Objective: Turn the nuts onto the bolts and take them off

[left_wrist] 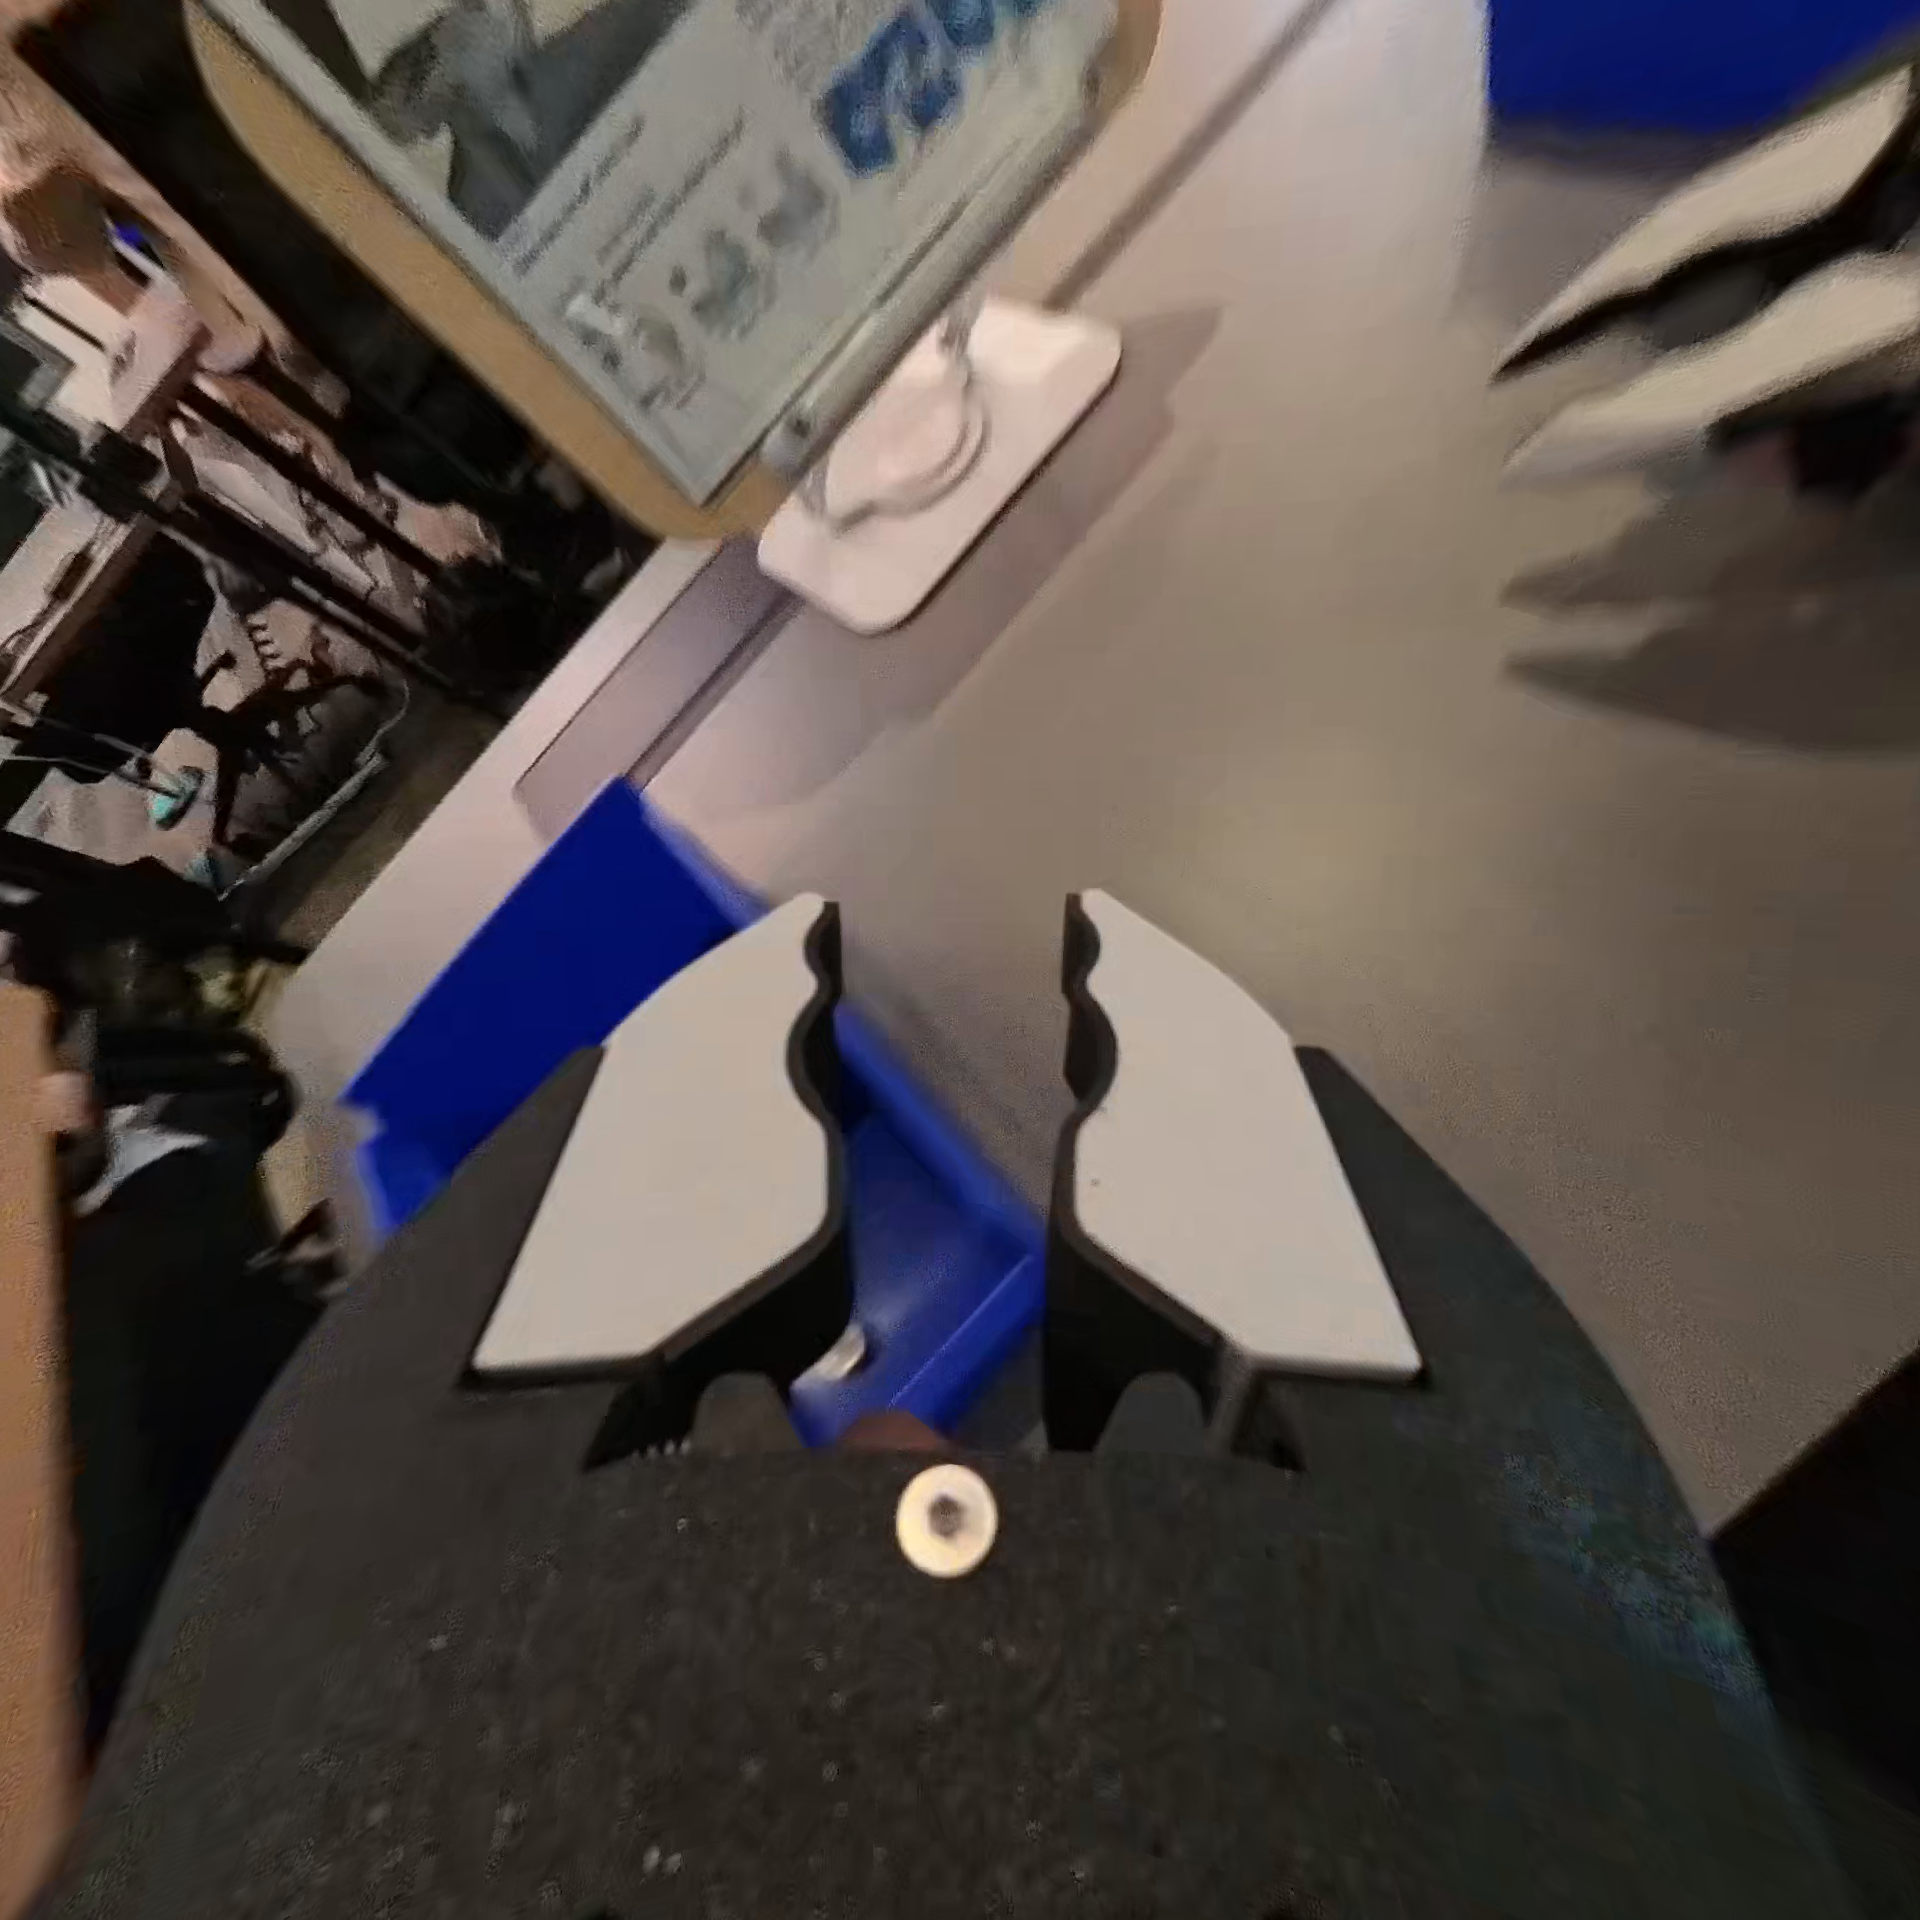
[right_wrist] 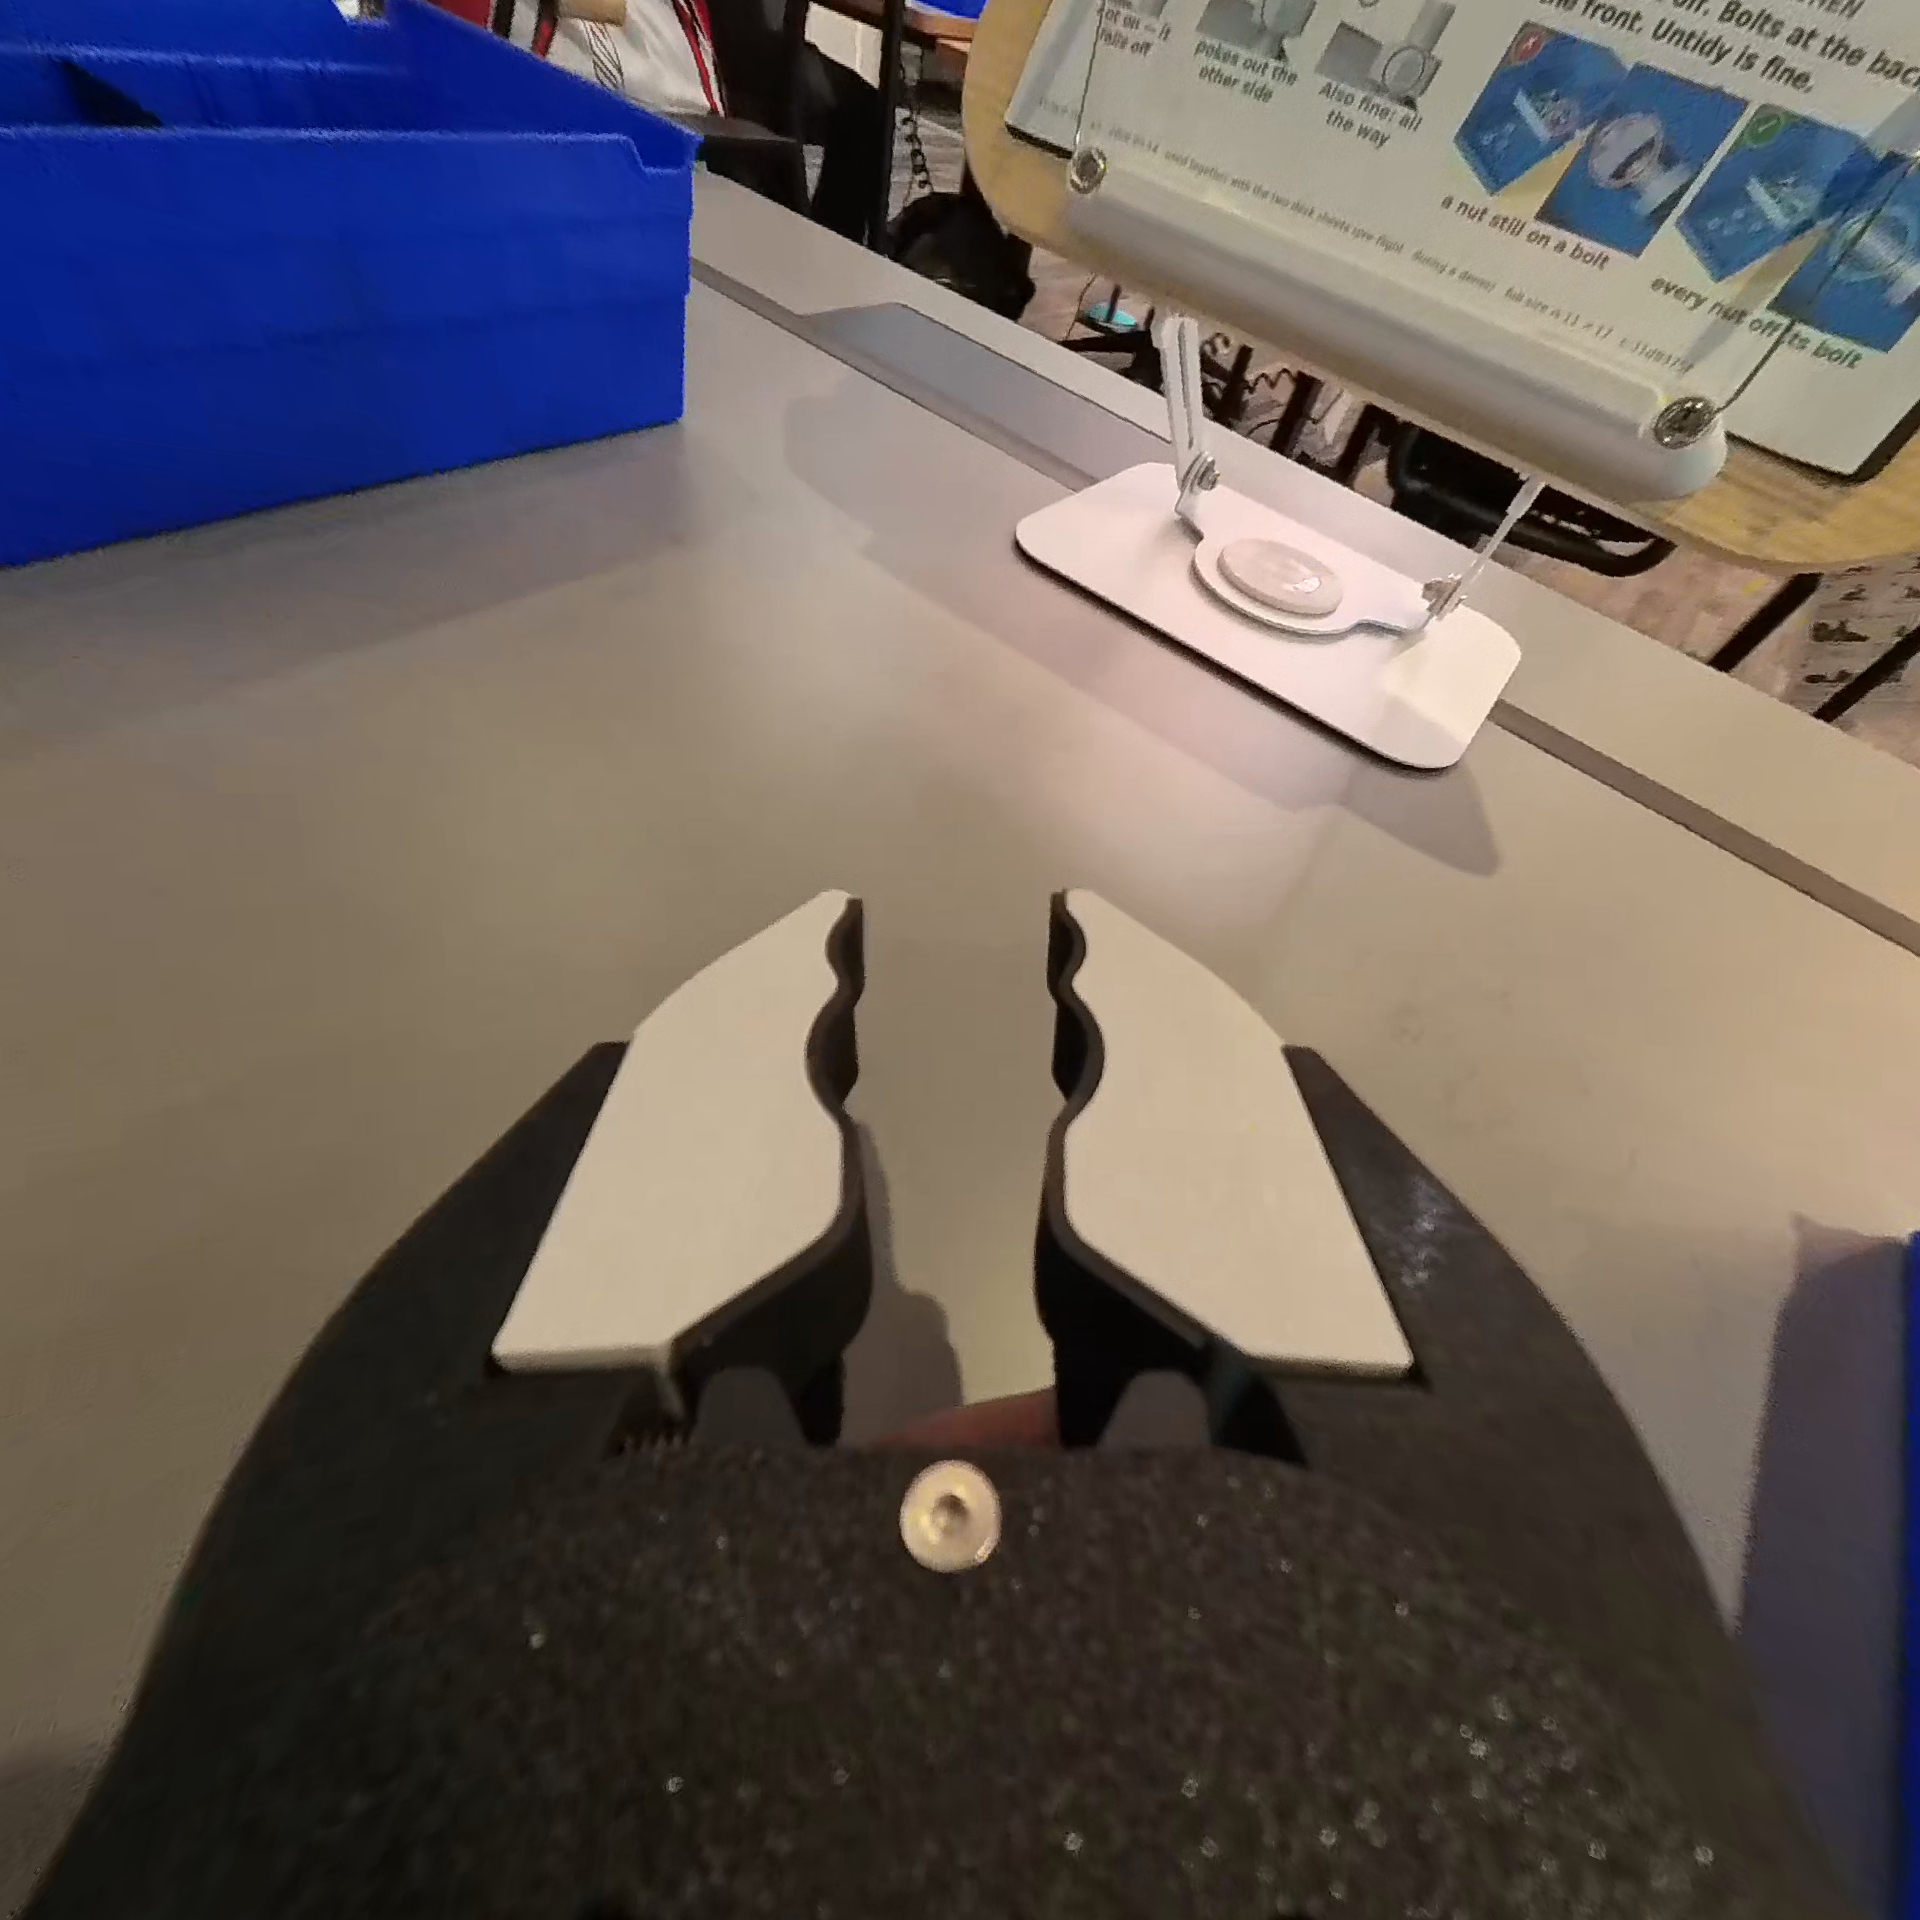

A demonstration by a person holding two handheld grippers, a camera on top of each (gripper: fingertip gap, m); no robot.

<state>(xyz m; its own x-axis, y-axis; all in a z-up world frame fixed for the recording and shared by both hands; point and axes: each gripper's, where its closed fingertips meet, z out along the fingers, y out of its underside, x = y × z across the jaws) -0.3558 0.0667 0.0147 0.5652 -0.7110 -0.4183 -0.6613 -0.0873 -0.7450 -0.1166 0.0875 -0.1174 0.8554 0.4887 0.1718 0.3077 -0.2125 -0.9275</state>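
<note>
Both empty: left gripper (left_wrist: 948, 914) spread over bin (left_wrist: 582, 997) w/ metal part (left_wrist: 844, 1361) below; right gripper (right_wrist: 956, 914) spread above bare table (right_wrist: 520, 831), prob. waiting.

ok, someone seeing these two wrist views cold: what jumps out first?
Probably the bright blue bin, upper left on the grey table in the right wrist view, and the instruction sign on its white stand at the table's far edge. Both grippers, left and right, are open and empty; the left hangs over another blue bin with something metallic inside.
</note>
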